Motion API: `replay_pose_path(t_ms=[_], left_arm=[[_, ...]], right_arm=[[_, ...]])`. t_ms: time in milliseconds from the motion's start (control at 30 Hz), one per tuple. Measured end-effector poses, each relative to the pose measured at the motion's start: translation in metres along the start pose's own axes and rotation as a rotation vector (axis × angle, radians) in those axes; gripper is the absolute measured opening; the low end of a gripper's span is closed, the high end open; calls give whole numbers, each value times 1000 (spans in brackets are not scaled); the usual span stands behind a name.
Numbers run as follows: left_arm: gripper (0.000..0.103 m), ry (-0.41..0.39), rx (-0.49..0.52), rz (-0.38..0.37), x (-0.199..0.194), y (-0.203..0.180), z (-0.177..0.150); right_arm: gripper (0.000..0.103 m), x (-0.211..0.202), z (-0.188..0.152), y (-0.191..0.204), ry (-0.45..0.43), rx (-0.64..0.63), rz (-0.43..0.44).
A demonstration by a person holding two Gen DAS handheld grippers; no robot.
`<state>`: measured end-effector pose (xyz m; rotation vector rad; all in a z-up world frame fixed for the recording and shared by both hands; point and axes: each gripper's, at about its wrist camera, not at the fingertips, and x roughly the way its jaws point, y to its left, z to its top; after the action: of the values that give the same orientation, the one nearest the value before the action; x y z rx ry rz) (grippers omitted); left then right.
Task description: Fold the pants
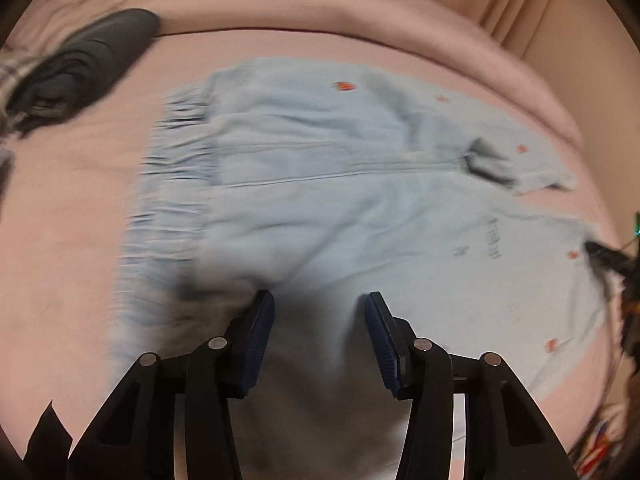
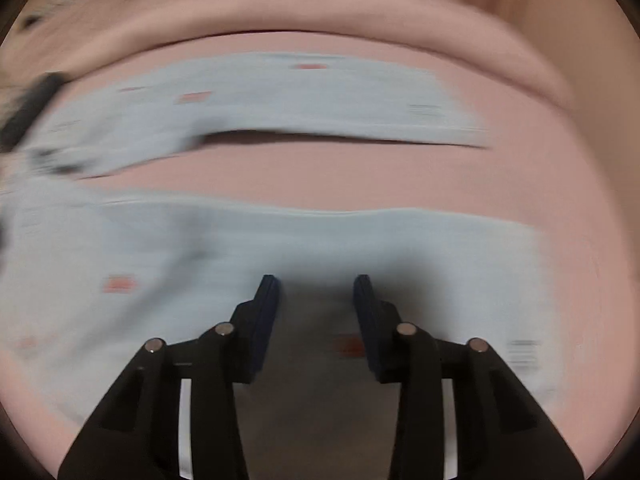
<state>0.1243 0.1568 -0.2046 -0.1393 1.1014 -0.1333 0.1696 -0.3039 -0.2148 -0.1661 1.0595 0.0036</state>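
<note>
Light blue pants (image 1: 320, 160) with small red marks lie spread flat on a pink bed sheet (image 1: 60, 220). In the left wrist view their gathered elastic waistband (image 1: 172, 184) is at the left and the legs run off to the right. My left gripper (image 1: 320, 304) hovers over the near hip area, open, with nothing pinched between its blue pads. The right wrist view is blurred. It shows the far leg (image 2: 280, 92) and the near leg (image 2: 400, 236) with a strip of sheet between them. My right gripper (image 2: 316, 284) is open above the near leg.
A dark grey garment (image 1: 80, 68) lies on the sheet beyond the waistband, at the upper left. A rolled pink duvet (image 1: 360, 12) runs along the far side of the bed. Peach curtains (image 1: 520, 0) hang behind it. Bare sheet (image 2: 560, 200) lies past the leg ends.
</note>
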Motion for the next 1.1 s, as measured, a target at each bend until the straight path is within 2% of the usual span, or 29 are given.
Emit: replay_pose_path(t_ms=[33,67,100,167,200,233,300,367,500,567,600,733,800,900,1033,1100], left_arm=[[50,5,0,-12,-4,0,-1],[51,7,-5,-14,-7,-1,0],[52,12,-3,-16,-13,-1,2],[63,-11,16,-45,-24,-5,8],[77,-33,27,-70,-28,-9,14],[91,-52,35,-92,-27,-13,24],[99,-81,41,-85,-23,-17,41],[99,-96,41,-58,-15,-16,57],[99,-100,31,-57,-1,5,85],[99,-107,58,-18,4,17,100],[99,-111,62,-2,6,21,105],[99,-100,102,-41,16,36,128],[99,-63,141,-17,28,43,145],[99,38,113,32,54,61,169],[99,94,59,-44,72,81,189],[98,132,62,-58,82,88,194]], right_arm=[[69,3,0,-16,19,30,-48],[75,6,0,-30,44,56,-92],[75,7,2,-39,57,76,-131],[72,3,8,-43,70,99,-164],[72,-2,13,-38,58,103,-136],[71,-10,20,-26,23,96,-47],[74,-20,32,1,-32,53,140],[75,-23,53,46,-78,-42,270],[75,-13,89,123,-102,-225,380],[75,-14,97,151,-122,-311,390],[75,-7,113,171,-148,-375,377],[75,12,144,207,-204,-523,264],[75,25,164,211,-178,-548,253],[75,42,194,213,-138,-548,256],[75,60,223,230,-102,-558,305],[75,66,232,240,-88,-584,318]])
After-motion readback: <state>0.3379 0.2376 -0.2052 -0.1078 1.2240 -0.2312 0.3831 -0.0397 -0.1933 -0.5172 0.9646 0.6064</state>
